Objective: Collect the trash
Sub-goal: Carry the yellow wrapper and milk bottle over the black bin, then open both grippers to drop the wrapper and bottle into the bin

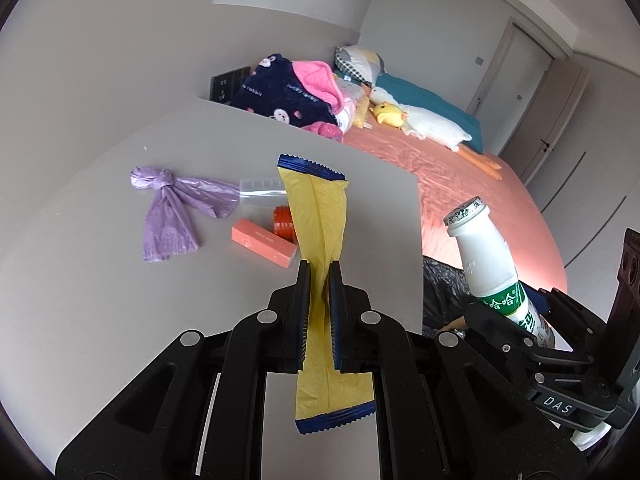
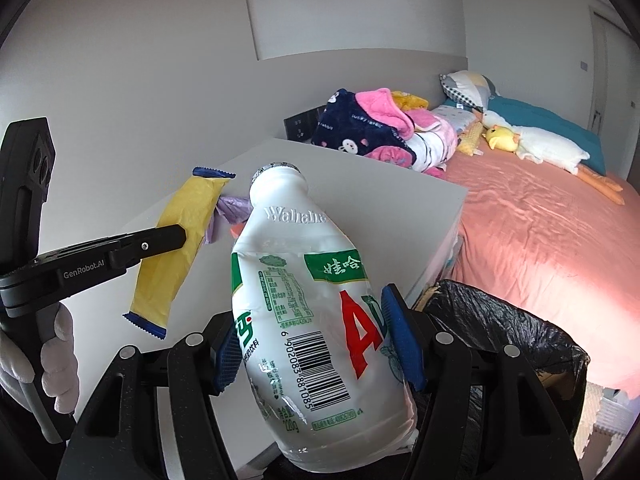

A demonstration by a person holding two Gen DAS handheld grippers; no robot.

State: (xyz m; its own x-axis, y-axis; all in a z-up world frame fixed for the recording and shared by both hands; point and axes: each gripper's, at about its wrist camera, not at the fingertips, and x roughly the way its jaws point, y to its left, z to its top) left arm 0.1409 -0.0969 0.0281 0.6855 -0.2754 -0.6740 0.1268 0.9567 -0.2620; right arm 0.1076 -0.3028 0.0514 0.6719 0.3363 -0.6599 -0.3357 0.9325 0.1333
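Note:
My left gripper (image 1: 320,270) is shut on a yellow snack wrapper (image 1: 320,216) with blue serrated ends, held upright above the white table (image 1: 100,300). The wrapper also shows in the right wrist view (image 2: 176,248). My right gripper (image 2: 316,332) is shut on a white plastic drink bottle (image 2: 304,320) with a green and red label; the bottle also shows in the left wrist view (image 1: 486,260). On the table lie a knotted purple plastic bag (image 1: 172,208), a pink box (image 1: 264,248), a clear plastic cup (image 1: 262,192) on its side and a small red item (image 1: 283,222).
A bin lined with a black bag (image 2: 500,328) stands between the table and the bed (image 2: 540,220). The bed has a pink sheet with blankets, pillows and plush toys. A wall runs behind the table.

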